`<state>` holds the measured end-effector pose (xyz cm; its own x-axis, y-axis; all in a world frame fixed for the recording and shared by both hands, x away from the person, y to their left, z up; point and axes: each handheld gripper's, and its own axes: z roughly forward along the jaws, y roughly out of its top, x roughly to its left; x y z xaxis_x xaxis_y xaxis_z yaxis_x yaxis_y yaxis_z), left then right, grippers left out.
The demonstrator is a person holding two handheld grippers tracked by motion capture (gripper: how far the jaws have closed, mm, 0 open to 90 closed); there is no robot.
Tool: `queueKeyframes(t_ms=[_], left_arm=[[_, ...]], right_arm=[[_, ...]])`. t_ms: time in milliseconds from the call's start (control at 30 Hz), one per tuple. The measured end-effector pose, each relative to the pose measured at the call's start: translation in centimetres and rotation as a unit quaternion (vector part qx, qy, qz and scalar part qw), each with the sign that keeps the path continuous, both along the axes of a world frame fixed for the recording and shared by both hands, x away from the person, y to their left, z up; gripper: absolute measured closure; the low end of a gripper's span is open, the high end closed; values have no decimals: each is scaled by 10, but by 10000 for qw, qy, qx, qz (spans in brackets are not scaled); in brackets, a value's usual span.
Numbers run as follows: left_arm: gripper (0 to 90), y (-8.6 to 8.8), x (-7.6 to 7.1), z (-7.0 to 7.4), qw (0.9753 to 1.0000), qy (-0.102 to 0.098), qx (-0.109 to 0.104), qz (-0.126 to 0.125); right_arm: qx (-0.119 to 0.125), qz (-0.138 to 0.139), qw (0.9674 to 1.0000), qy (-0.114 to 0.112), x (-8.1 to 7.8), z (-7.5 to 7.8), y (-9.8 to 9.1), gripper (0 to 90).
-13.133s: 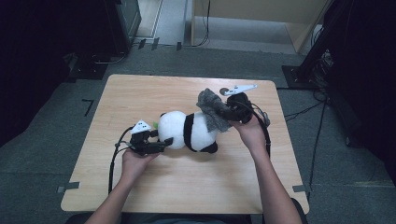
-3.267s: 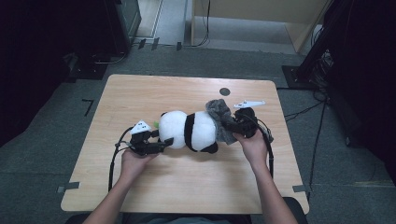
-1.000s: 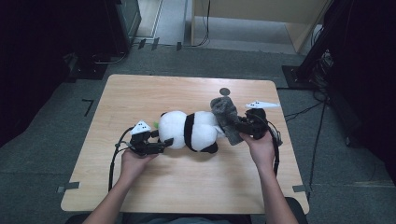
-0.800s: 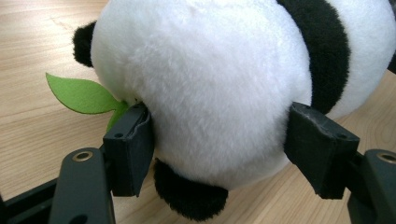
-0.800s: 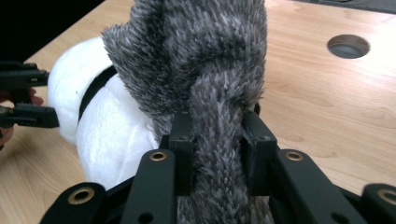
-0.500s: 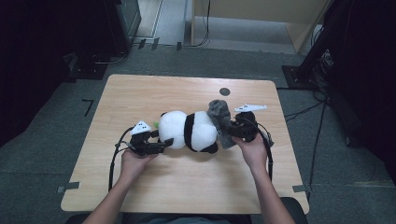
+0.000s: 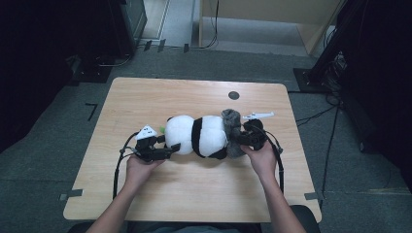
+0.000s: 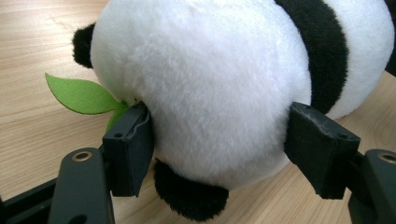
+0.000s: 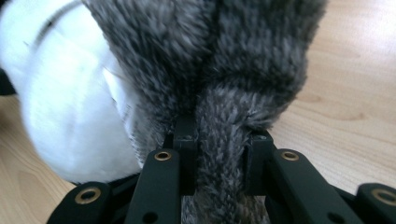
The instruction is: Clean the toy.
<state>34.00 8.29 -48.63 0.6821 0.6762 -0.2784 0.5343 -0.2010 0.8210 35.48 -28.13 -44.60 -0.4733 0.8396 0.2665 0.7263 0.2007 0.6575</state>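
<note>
A black-and-white panda plush lies on its side across the middle of the wooden table. My left gripper holds its white head, one jaw pressed into each side. A green felt leaf sticks out by the left jaw. A grey furry piece of fabric sits against the panda's other end. My right gripper is shut on a fold of this grey fur, its jaws pinching it. The panda's white body shows blurred at the left of the right gripper view.
A small black round hole marks the table's far side. Cables trail from both grippers over the table's near half. Dark equipment and cables stand on the floor around the table.
My right gripper has moved left toward the panda, bringing the grey fur tight against its end. The left gripper and the panda's head have stayed put.
</note>
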Motion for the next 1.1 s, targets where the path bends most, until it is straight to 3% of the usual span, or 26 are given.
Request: queueKeyframes(t_ms=[300,600,733,867,1100], left_arm=[[276,0,0,0,10000,2,-5,-11],[273,1,0,0,10000,0,2,-19],[272,1,0,0,10000,-5,13,-17],[272,1,0,0,10000,-8,19,-15],[273,1,0,1,10000,-16,48,-33]], right_arm=[[-182,51,9990,409,10,-25,6,735],[-192,16,9986,488,16,-31,2,733],[-263,-71,9990,364,13,-23,-6,734],[-157,-228,9994,223,12,-15,-15,737],[90,-292,9988,-373,-2,21,-25,740]])
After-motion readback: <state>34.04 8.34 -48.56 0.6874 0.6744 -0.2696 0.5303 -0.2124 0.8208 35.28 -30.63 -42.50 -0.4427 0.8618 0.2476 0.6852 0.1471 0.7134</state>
